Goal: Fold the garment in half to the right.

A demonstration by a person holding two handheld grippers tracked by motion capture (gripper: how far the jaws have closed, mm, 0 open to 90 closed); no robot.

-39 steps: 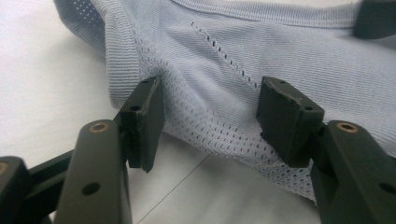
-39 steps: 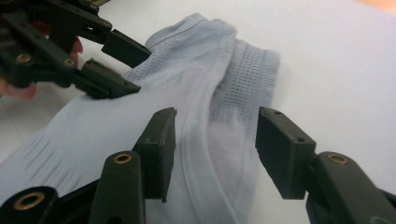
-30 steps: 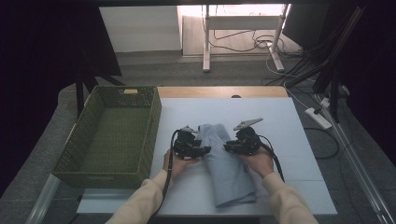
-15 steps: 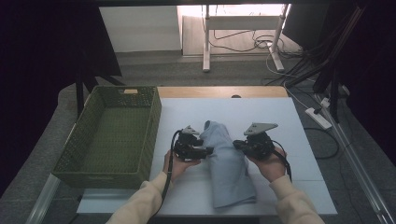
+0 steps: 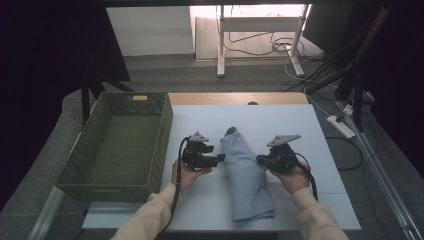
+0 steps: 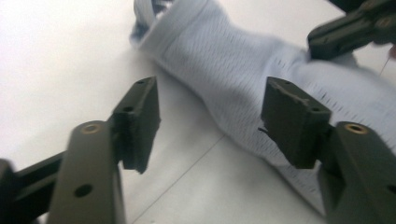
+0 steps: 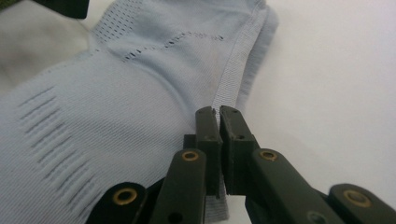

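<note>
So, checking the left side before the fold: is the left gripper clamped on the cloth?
No, the left gripper stands open beside the cloth.

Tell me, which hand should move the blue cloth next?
Probably the right: the right gripper is already shut on the blue cloth's edge, while the left gripper is open beside it.

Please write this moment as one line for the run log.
left gripper: open beside light blue garment | right gripper: shut on garment edge | basket: left

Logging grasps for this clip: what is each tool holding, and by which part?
The right tool is shut on the blue garment, pinching its ribbed edge. The left tool is open, holding nothing.
</note>
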